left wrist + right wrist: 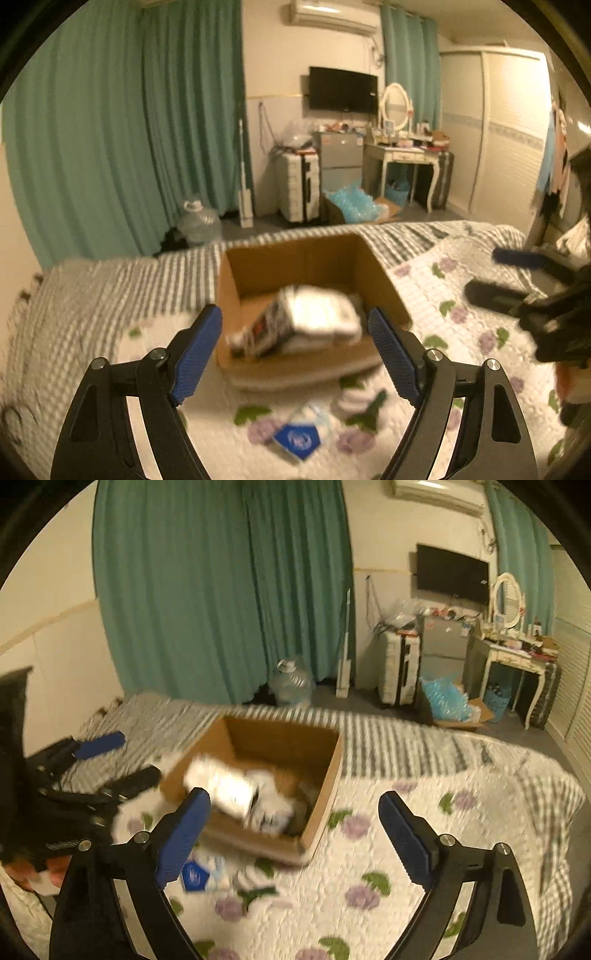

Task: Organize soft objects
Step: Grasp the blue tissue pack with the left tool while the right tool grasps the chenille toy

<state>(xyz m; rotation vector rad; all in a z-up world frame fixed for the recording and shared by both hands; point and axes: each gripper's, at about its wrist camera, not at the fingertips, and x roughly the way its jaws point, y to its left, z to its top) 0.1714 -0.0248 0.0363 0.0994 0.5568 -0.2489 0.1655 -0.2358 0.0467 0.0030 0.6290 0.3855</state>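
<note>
An open cardboard box [255, 269] [325, 775] stands on the floral quilt. A blurred white soft pack [310, 321] [225, 786] lies tilted over its near edge, on other white packs inside. My left gripper [295, 354] is open and empty, just in front of the box. My right gripper [295, 834] is open and empty, right of the box. A blue-and-white packet [299, 435] [201, 875] and a small white bundle [354, 398] [255, 877] lie on the quilt in front of the box.
The bed carries a floral quilt [369, 849] and a striped blanket [110, 288]. Beyond the bed stand green curtains [110, 129], a water jug [199, 221], a suitcase [299, 184], a dressing table [402, 155] and a wardrobe [498, 129].
</note>
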